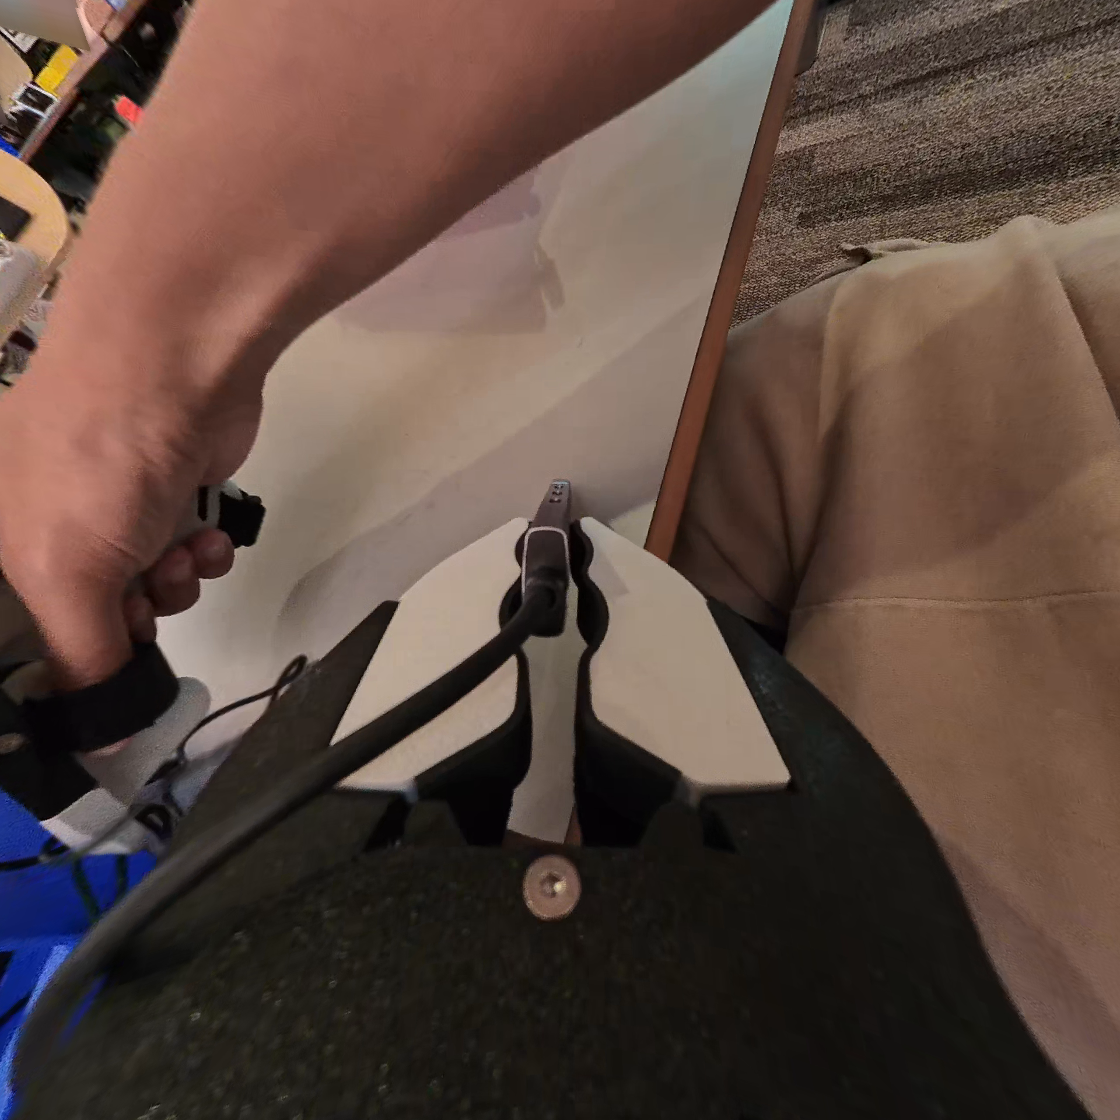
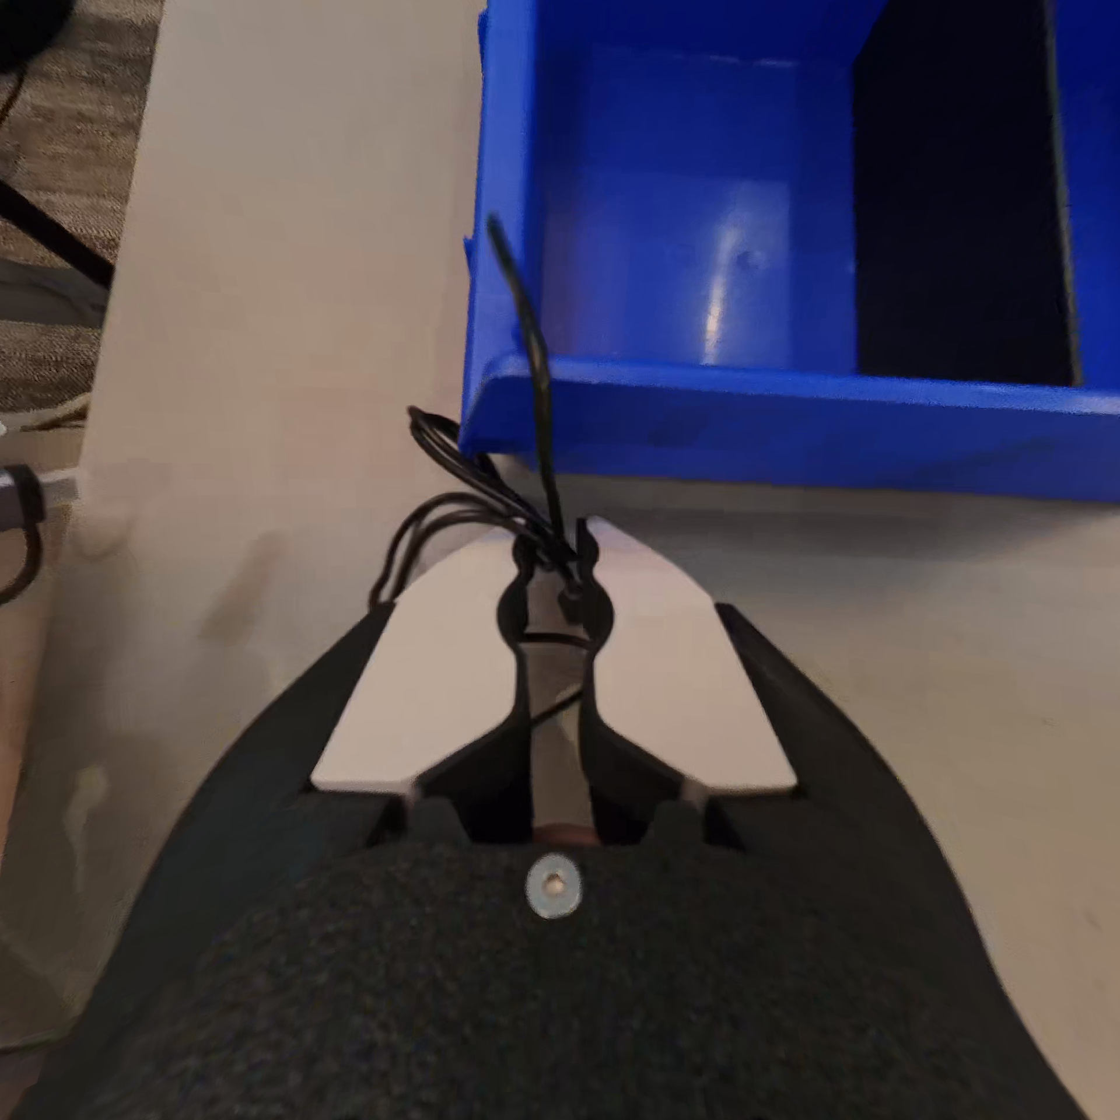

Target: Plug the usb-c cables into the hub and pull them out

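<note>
Left wrist view. At the left edge of the frame your right hand [image 1: 115,545] grips a handle wrapped in a black strap, with your forearm running up to the top of the frame. Below it, in the lower left corner, a corner of the blue bin [image 1: 36,897] shows. In the centre, your left gripper [image 1: 554,533] has its white fingers [image 1: 442,654] drawn in tight on the dark hub [image 1: 548,545], which is held edge-up with its narrow end pointing forward over the white table [image 1: 485,363]. The hub's own thick black lead [image 1: 363,745] trails from its near end down to the lower left. On the right, past the table's brown edge, lie tan cloth [image 1: 939,545] and grey carpet [image 1: 939,121].

Right wrist view. Carpet occupies the upper left; the white table fills the left and centre. In the centre, your right gripper [image 2: 554,545] is closed nearly to touching on a bundle of thin black usb-c cable [image 2: 460,515], loops spilling out to the left of the tips and one strand rising toward the bin. The connector end cannot be made out through the blur. The blue bin fills the upper right, its near rim just beyond the fingertips.
</note>
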`<action>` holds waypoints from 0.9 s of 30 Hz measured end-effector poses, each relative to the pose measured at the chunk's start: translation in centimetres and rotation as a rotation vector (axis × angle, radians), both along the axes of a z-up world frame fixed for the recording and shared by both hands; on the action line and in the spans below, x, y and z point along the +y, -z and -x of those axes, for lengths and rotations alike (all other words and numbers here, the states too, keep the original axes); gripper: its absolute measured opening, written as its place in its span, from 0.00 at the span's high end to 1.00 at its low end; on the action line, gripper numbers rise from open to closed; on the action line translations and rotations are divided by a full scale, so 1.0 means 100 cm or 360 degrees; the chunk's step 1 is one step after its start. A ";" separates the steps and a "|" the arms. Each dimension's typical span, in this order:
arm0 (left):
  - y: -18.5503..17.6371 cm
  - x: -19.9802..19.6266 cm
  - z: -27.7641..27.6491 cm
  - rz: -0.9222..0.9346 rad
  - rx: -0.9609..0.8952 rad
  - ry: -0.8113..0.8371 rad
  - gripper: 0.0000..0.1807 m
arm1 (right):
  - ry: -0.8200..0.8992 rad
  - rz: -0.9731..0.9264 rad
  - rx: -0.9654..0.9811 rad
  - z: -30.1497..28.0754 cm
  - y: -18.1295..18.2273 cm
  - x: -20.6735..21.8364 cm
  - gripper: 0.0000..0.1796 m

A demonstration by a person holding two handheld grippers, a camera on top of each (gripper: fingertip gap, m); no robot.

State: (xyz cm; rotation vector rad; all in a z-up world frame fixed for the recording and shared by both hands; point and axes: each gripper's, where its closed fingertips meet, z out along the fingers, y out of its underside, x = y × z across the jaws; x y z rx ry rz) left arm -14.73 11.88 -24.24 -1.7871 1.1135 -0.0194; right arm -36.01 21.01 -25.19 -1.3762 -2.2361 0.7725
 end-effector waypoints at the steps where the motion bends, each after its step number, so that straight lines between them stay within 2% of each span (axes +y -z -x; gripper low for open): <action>1: 0.000 0.000 0.001 -0.0001 0.0000 -0.0001 0.95 | -0.0016 -0.0004 0.0016 -0.001 -0.001 -0.001 0.95; 4: 0.000 0.003 0.003 0.0001 -0.0001 -0.0013 0.95 | 0.0002 -0.0011 0.0087 -0.015 -0.018 0.002 0.98; 6: -0.001 0.005 0.005 0.0000 -0.0006 -0.0017 0.95 | 0.0024 0.0013 0.0209 -0.033 -0.044 0.007 0.98; 12: 0.003 0.008 0.002 0.0021 -0.0001 -0.0002 0.95 | 0.0109 0.0233 0.0843 -0.095 -0.180 0.014 0.98; 14: 0.002 0.009 0.001 0.0023 -0.0002 -0.0001 0.95 | 0.0181 0.0149 0.0915 -0.124 -0.212 0.029 0.98; 16: 0.000 0.009 -0.001 0.0010 -0.0010 -0.0002 0.95 | 0.0292 -0.0005 0.0871 -0.158 -0.228 0.053 0.98; 19: -0.007 0.009 -0.002 -0.0037 -0.0036 -0.0007 0.95 | 0.0558 -0.0292 0.0583 -0.222 -0.221 0.111 0.98; 22: -0.018 0.012 -0.001 -0.0122 -0.0070 -0.0022 0.95 | 0.0880 -0.0636 0.0093 -0.307 -0.189 0.176 0.98; 24: -0.024 0.013 0.000 -0.0172 -0.0079 -0.0037 0.95 | 0.0993 -0.0642 -0.0216 -0.360 -0.163 0.195 0.98; 27: -0.030 0.014 0.001 -0.0203 -0.0105 -0.0055 0.95 | 0.1088 -0.0480 -0.0534 -0.416 -0.124 0.201 0.98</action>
